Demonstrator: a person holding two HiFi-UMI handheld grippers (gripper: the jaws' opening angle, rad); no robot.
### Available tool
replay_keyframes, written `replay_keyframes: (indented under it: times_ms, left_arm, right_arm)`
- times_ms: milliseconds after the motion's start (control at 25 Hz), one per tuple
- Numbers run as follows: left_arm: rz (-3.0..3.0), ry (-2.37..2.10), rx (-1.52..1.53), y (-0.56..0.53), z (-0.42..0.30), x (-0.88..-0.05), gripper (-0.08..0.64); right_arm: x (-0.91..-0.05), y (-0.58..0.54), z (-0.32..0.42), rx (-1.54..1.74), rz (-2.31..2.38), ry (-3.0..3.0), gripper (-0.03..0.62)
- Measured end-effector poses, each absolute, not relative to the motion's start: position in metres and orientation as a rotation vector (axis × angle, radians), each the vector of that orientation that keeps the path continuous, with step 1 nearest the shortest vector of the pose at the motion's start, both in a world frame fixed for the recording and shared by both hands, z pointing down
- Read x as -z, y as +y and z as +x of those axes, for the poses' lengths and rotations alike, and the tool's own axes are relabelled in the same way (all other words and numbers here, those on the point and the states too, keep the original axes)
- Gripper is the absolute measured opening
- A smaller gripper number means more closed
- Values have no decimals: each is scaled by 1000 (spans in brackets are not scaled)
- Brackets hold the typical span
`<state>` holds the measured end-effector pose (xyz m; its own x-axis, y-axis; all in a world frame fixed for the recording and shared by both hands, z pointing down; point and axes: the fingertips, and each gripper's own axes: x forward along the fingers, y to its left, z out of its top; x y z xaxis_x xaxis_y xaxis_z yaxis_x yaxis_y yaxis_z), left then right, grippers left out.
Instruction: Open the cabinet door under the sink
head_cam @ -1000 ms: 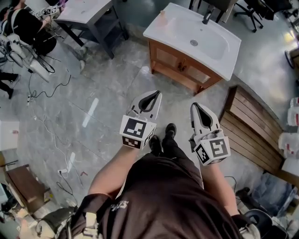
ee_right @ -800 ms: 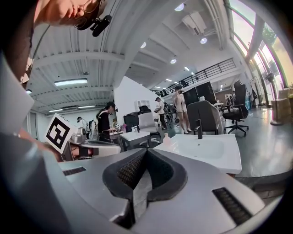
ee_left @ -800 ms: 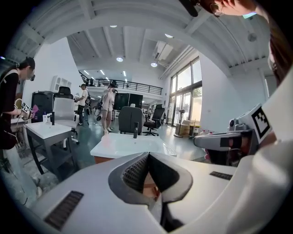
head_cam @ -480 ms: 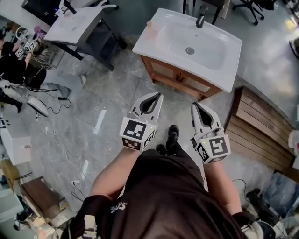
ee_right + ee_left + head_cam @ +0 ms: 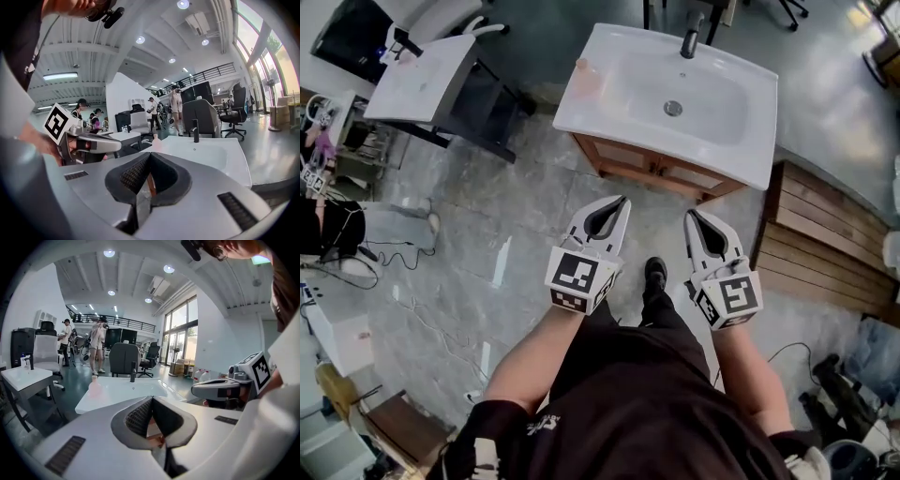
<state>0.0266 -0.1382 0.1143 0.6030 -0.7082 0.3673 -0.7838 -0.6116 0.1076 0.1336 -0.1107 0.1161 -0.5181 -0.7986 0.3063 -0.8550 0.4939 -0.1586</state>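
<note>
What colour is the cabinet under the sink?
Cabinet: reddish-brown wood, best seen in the head view.

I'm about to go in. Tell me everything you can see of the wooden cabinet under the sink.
The cabinet is reddish-brown wood and stands upright on the grey floor. A white basin sits on top and overhangs it. From the steep head view only a strip of its front shows: framed panels that look shut. Any handle is too small to tell. Nothing else touches it.

right gripper (image 5: 148, 159): jaws together | sink (image 5: 213, 154) ahead | left gripper (image 5: 96, 143) alongside
</note>
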Motion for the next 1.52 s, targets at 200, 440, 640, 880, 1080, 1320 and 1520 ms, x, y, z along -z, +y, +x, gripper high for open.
replay_keyframes:
  times_ms: [200,440,640,880,1080,1320,1520]
  left_arm:
    - [2669,-1101,-428,-144,-2,-138,14]
    - [2651,-1069,-432,-155,-27,-191,14]
    - [2648,-1065,-470,-161,-20,-245,14]
    - [2659,-1050,-411,-181,6,-319,14]
    - [2672,-1061,-370,-200,16,-380,14]
    - [2685,-1064,-390,-223,21,-452,14]
    - [2703,-1058,-400,-235,24,-486,14]
  right_arm:
    - [-144,-105,100,-445,1544,-2418,15]
    - [-190,-109,83,-480,1675,-2335,15]
    - [-241,-118,87,-497,1696,-2345,17]
    - [-325,-134,104,-474,1717,-2343,20]
    - [-398,-150,112,-472,1740,-2328,29]
    - [-465,-182,117,-451,1754,-2334,60]
    - [-493,-206,135,-395,1851,-2312,80]
